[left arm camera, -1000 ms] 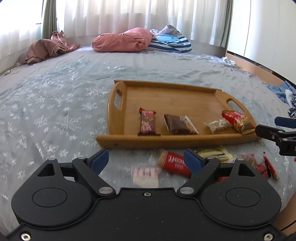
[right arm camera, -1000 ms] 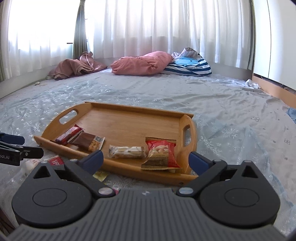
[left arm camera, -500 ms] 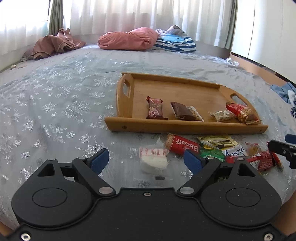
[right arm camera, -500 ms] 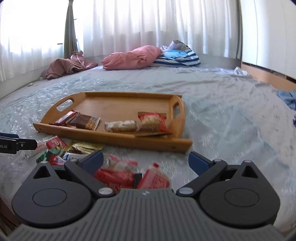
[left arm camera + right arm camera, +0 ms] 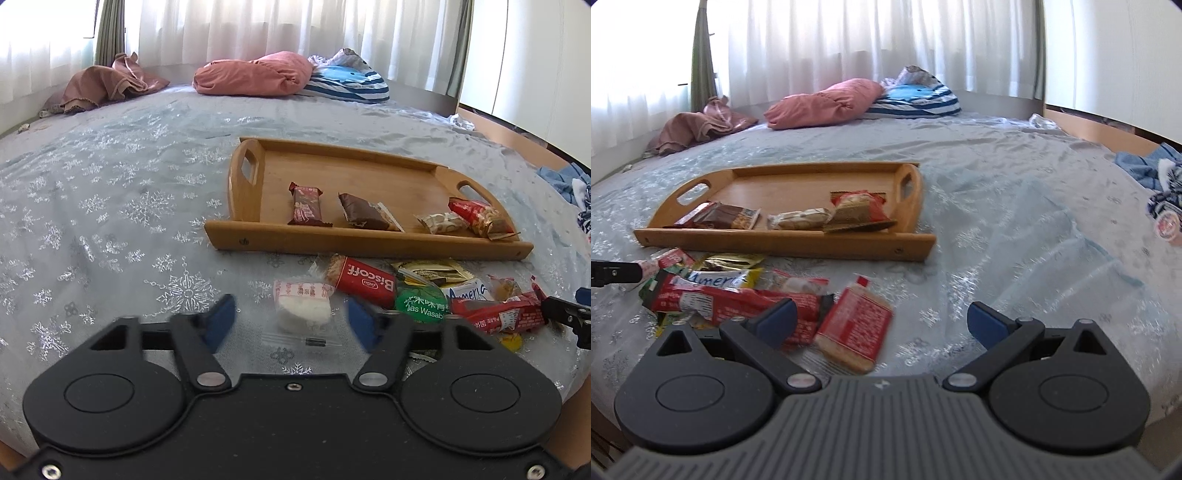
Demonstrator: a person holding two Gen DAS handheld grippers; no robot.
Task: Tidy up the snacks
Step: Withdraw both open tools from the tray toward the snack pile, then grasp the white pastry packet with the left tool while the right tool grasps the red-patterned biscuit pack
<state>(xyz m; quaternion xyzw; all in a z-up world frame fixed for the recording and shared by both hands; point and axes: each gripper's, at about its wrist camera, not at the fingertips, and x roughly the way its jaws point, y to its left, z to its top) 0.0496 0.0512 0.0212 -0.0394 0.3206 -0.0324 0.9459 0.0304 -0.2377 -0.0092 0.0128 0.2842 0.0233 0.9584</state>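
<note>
Left gripper (image 5: 291, 325) agape, white snack (image 5: 302, 305) lengthwise between

The tray (image 5: 369, 243) is smooth wood, the wrappers (image 5: 731, 295) glossy foil and plastic, the bedcover (image 5: 110, 206) shiny cloth, the grippers (image 5: 291, 325) matt black plastic.

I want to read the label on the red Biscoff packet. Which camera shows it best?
The left wrist view: the Biscoff packet lies in front of the tray, sharp, with its name readable though upside down. In the right wrist view only a red edge of it shows at far left, mostly hidden behind other wrappers.
</note>
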